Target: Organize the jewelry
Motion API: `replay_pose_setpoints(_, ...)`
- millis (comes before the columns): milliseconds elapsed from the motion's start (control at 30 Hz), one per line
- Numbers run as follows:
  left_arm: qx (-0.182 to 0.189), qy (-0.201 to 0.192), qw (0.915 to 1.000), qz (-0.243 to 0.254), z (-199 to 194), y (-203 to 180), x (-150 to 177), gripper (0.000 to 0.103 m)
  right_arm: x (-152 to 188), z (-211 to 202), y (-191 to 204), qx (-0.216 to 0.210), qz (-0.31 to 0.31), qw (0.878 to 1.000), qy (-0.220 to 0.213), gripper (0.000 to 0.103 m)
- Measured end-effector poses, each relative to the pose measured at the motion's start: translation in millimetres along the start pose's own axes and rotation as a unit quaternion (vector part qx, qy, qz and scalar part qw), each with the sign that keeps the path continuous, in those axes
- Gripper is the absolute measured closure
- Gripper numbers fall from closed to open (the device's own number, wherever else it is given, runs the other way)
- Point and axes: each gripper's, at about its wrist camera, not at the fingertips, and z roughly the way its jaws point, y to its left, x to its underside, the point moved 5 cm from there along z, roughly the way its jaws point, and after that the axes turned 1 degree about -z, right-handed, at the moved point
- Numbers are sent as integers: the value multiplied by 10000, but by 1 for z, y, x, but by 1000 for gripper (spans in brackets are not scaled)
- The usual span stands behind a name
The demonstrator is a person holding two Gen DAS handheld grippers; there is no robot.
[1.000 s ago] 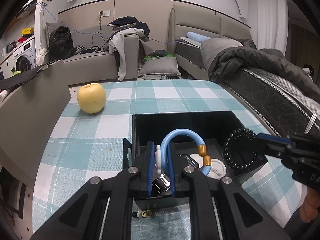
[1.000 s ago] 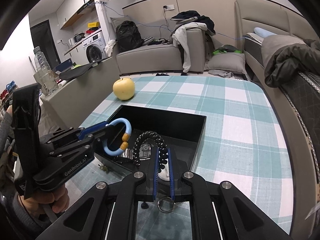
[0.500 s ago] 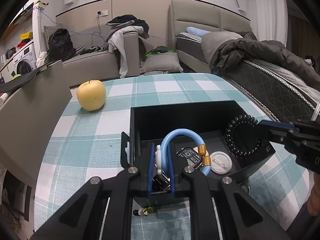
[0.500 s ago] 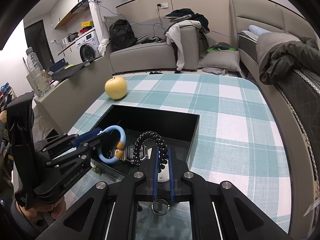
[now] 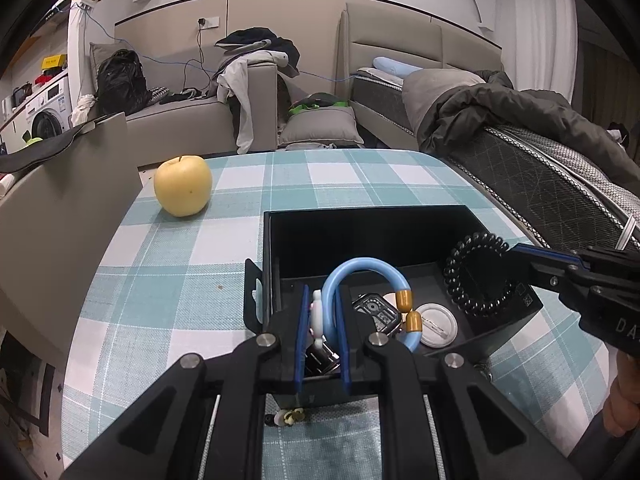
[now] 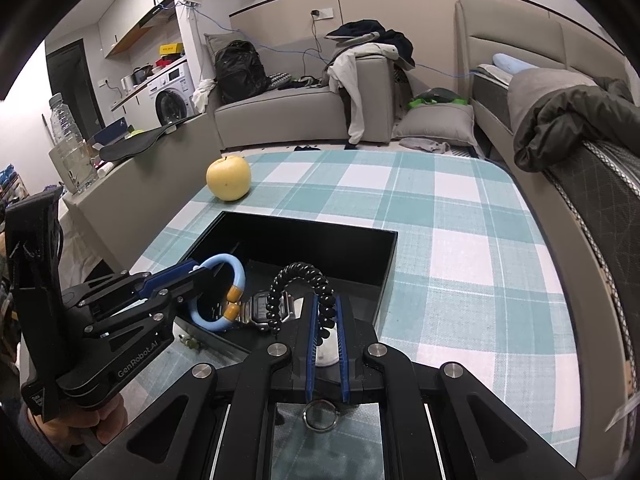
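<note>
— What's the left gripper (image 5: 322,340) doing?

— Its blue pads are closed narrow on a light blue bangle (image 5: 362,268) with two amber beads. The loop stands upright over the near-left corner of the black box (image 5: 376,216).

— And the other one?

— The right gripper (image 6: 327,334) is pinched onto a black coiled bracelet (image 6: 300,276), which arches up over the near-right part of the same box (image 6: 390,256). From the left camera that bracelet (image 5: 478,276) hangs just inside the right wall, with the right gripper (image 5: 520,256) coming in over the rim.

— Anything already down in there?

— A digital watch (image 6: 266,306) lies on the floor of the box between the two held pieces, and a white round disc (image 5: 434,324) sits beside it. The far half of the floor is bare and dark.

— How much room around the box?

— Its walls are high, so both pieces hang above the rim or just within it. The checked tablecloth (image 6: 460,240) is open to the right and behind. A yellow apple (image 5: 183,186) sits well apart, toward the far-left table edge. A metal ring (image 6: 320,416) lies on the cloth just outside the near wall, under the right gripper, and a small trinket (image 5: 290,416) lies by the near-left corner, too small to make out.
</note>
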Motion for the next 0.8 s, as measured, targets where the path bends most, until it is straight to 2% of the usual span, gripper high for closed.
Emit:
replay_pose_setpoints(267,-19,-4,10000,-9,2,-1,0,95,1,3,2,-107,-114,9998,80,95)
replay_pose_setpoints(467,122,42,9999,-62,-2,-2,1,93,0,-9,-1,-188,-96,9998,-9,88)
replay_pose_setpoints(533,175,55,9998,-84,-6,-2,0,91,0,-17,-5,-182,-87,9998,-81,70)
replay_pose_setpoints(567,189,41,9998,-95,-8,-2,-1,88,0,-21,-7,-163,-79,9998,-122,64)
replay_pose_setpoints(633,199,63,9997,-146,-16,-1,-1,77,2,-27,-14,-51,-48,9998,-165,37)
replay_pose_setpoints(667,220,81,9996,-180,-18,0,-1,67,3,-30,-18,30,-19,9999,-165,29)
replay_pose_setpoints(700,388,92,9989,-237,-24,1,0,60,6,-32,-22,122,28,9998,-145,17)
replay_pose_setpoints(733,461,81,9985,-292,-28,2,1,54,9,-32,-25,167,56,9998,-104,11)
replay_pose_setpoints(800,315,59,9988,-382,-35,6,5,25,16,-29,-30,197,139,9997,47,5)
